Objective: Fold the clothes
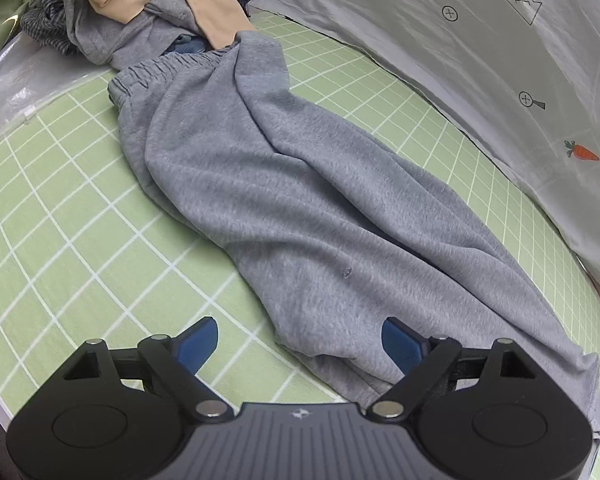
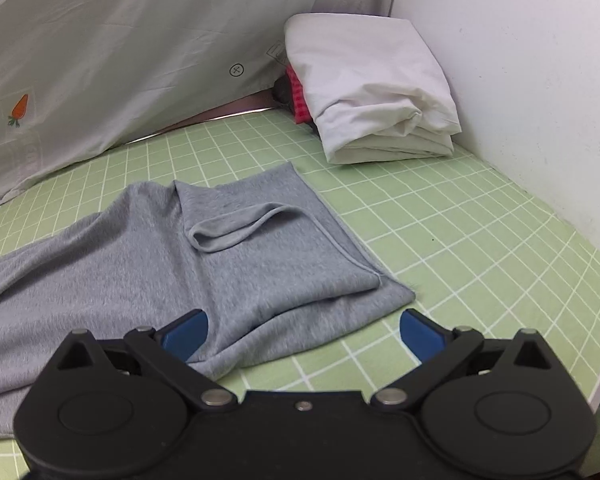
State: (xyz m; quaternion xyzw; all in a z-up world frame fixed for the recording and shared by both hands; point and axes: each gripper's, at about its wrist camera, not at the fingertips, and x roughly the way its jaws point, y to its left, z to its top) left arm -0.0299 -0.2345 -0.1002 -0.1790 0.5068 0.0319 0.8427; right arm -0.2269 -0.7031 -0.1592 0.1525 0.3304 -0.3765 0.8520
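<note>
L gripper [image 1: 300,346] is wide open, blue fingers [image 1: 198,344] spread apart w/ nothing between them; it hangs over the leg end of the grey sweatpants [image 1: 284,200], one finger over the bedsheet [image 1: 60,216], the other over the fabric. Can't tell if the tips touch the cloth. R gripper [image 2: 304,336] is also wide open & empty, one finger above the pants' leg openings [image 2: 268,240], the other above bare sheet beside the hem corner.

Pants lie lengthwise on the green grid-pattern sheet, legs stacked roughly one on the other, wrinkled, w/ a small loose fold near the hems in the R wrist view. Elastic waistband [image 1: 160,70] is at the far end in the L wrist view, touching a pile of unfolded clothes [image 1: 112,12]: grey, tan, dark checked & blue pieces heaped together. Clear plastic [image 1: 16,92] lies just beside that pile.

A pale curtain [image 1: 480,60] printed w/ carrots & arrows hangs along the bed's far side. In the R wrist view a folded white sheet [image 2: 376,88] sits in the corner vs. the white wall [image 2: 520,80], w/ smth red-pink [image 2: 298,96] tucked behind it, well apart from the pants.
</note>
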